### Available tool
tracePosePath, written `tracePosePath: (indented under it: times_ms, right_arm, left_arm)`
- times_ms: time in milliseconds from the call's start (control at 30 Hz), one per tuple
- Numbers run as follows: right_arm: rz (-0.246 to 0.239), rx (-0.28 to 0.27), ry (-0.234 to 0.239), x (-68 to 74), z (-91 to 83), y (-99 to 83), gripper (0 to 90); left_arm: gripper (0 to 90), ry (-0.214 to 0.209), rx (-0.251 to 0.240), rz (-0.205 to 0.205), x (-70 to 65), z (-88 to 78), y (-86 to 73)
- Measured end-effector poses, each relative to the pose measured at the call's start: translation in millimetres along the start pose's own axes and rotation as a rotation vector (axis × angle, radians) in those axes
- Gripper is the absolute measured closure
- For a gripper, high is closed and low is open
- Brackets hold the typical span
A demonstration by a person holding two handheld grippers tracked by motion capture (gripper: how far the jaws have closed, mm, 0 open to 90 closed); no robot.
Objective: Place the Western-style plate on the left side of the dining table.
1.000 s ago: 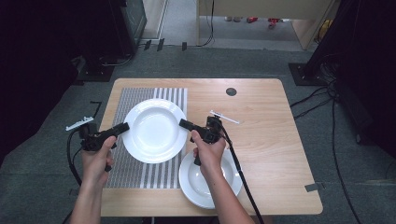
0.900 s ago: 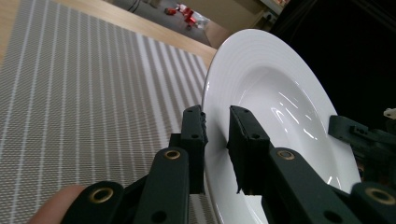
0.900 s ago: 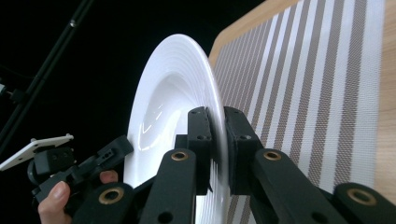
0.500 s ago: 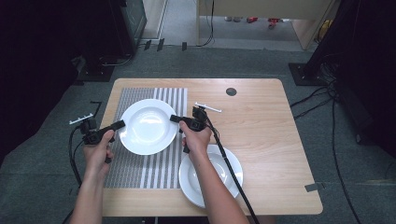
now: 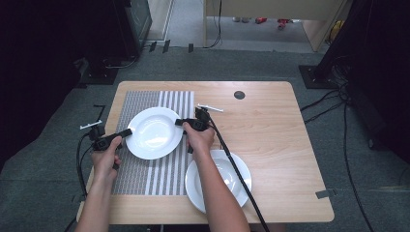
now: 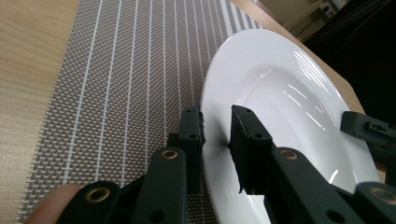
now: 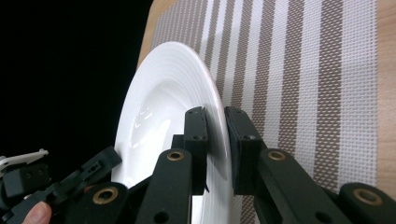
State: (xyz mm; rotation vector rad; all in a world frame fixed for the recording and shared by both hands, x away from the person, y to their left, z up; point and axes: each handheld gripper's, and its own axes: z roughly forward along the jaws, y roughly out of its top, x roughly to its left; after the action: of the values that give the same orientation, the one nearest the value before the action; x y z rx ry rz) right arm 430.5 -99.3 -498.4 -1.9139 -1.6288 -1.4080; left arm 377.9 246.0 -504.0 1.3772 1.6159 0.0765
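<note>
A white plate (image 5: pixel 153 133) is clamped at opposite rims by the left gripper (image 5: pixel 126 133) and right gripper (image 5: pixel 178 122) over a striped placemat (image 5: pixel 145 176); no writing is legible.

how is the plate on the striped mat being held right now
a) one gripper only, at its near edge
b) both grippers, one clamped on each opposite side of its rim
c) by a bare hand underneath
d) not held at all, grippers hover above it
b: the left gripper and the right gripper each pinch the rim of the white plate from opposite sides, over the striped mat.
</note>
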Motion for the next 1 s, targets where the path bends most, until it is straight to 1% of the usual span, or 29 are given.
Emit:
tracePosePath:
  times_ms: [133,233,333,400,433,467,567,633,667,700,733,767,800,833,900,933,967,1000]
  right_arm:
    - [-0.001,-0.006,-0.025,-2.9,5.2,0.9,79.4]
    - [-0.017,-0.013,-0.033,-3.8,8.2,1.7,78.6]
    - [-0.032,-0.017,-0.051,-4.1,10.7,2.0,77.9]
    - [-0.042,-0.017,-0.066,-4.2,11.9,1.6,76.9]
    - [-0.053,-0.020,-0.077,-4.1,12.6,0.8,76.1]
    - [-0.074,-0.027,-0.092,-3.7,13.6,-0.3,75.4]
    - [-0.124,-0.037,-0.111,-3.8,15.8,-2.4,73.9]
    - [-0.143,-0.040,-0.114,-3.5,16.3,-2.7,73.4]
    - [-0.153,-0.038,-0.121,-2.6,16.4,-2.6,72.9]
    - [-0.174,-0.039,-0.130,-1.0,16.1,-2.8,71.9]
    - [-0.206,-0.054,-0.142,0.5,15.3,-2.9,67.0]
    - [-0.247,-0.088,-0.158,3.1,13.3,-2.4,60.0]
    - [-0.271,-0.114,-0.166,5.9,11.1,-1.1,53.4]
    - [-0.274,-0.125,-0.162,8.1,8.0,0.8,48.2]
    - [-0.277,-0.146,-0.150,11.5,1.1,5.1,37.3]
    - [-0.276,-0.145,-0.150,13.9,-3.2,7.1,34.6]
    - [-0.287,-0.138,-0.136,15.9,-7.9,8.8,35.9]
    - [-0.310,-0.129,-0.115,18.3,-14.5,10.7,33.9]
  left_arm:
    - [75.5,0.009,0.002,-0.001,0.7,3.0,-1.5]
    - [75.6,0.016,-0.009,0.004,0.0,3.1,-1.6]
    - [75.4,0.015,-0.016,0.004,0.3,4.2,-2.1]
    - [75.3,0.017,-0.021,0.011,-1.0,4.4,-2.6]
    - [75.3,0.021,-0.021,0.018,-2.0,4.3,-2.6]
    - [75.3,0.022,-0.022,0.021,-2.4,4.2,-2.7]
    - [75.1,0.027,-0.027,0.035,-4.0,3.9,-3.6]
    - [74.1,0.026,-0.025,0.045,-4.6,4.3,-4.5]
    - [71.3,0.018,-0.023,0.050,-4.8,4.4,-4.8]
    - [67.2,0.015,-0.022,0.052,-4.8,4.3,-4.8]
    - [60.7,0.028,-0.020,0.052,-4.8,3.9,-4.6]
    - [55.5,0.040,-0.019,0.055,-4.3,2.7,-4.1]
    - [52.2,0.044,-0.023,0.055,-4.0,1.3,-3.5]
    - [47.9,0.045,-0.025,0.060,-4.2,0.0,-3.1]
    - [41.4,0.066,-0.014,0.073,-5.7,-1.7,-2.6]
    - [38.0,0.074,-0.004,0.079,-6.8,-2.6,-2.8]
    - [35.1,0.074,0.009,0.080,-8.5,-4.0,-3.2]
    - [34.0,0.062,0.016,0.086,-9.9,-5.4,-3.9]
